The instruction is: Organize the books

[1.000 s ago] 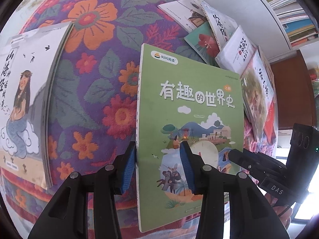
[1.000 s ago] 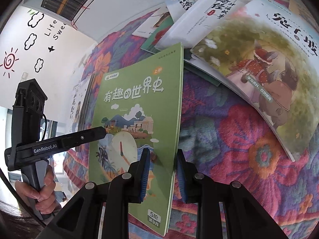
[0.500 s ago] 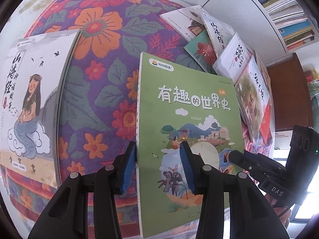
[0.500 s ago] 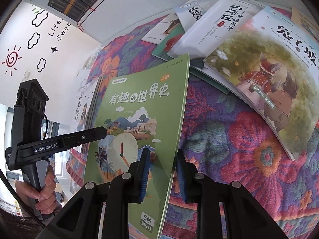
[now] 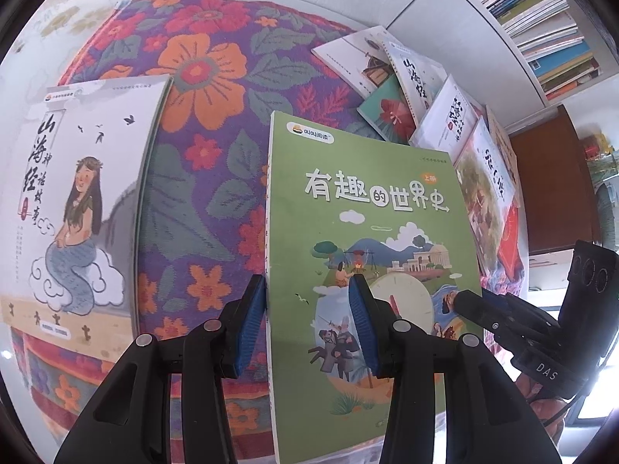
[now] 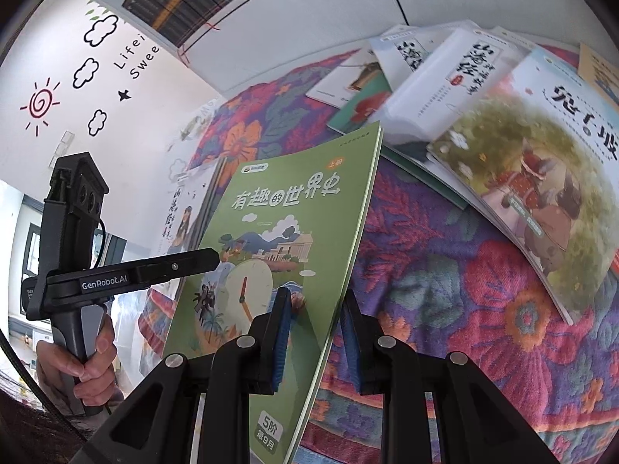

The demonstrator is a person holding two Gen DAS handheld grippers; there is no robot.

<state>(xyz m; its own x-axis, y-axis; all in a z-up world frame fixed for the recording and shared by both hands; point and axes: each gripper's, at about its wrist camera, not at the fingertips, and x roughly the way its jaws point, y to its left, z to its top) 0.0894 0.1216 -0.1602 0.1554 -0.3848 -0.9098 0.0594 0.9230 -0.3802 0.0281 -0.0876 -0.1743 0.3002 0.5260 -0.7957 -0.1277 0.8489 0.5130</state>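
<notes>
A green picture book [image 5: 371,232] hangs tilted above the floral cloth [image 5: 205,89], held from both sides. My left gripper [image 5: 309,324] is shut on its spine edge, one blue pad behind the spine and one on the cover. My right gripper [image 6: 317,332] is shut on the opposite long edge of the green book [image 6: 278,239]. Each gripper shows in the other's view: the right one [image 5: 460,301] at the cover's lower right, the left one [image 6: 205,259] reaching in from the left with a hand on its handle.
A white mermaid book [image 5: 77,201] lies on the cloth at the left. A loose pile of books [image 5: 429,116] [image 6: 514,162] spreads across the far right. A bookshelf [image 5: 541,19] stands behind, and a brown cabinet [image 5: 561,185] at the right.
Both grippers have risen a little with the green book between them. The cloth and the other books now look farther below.
</notes>
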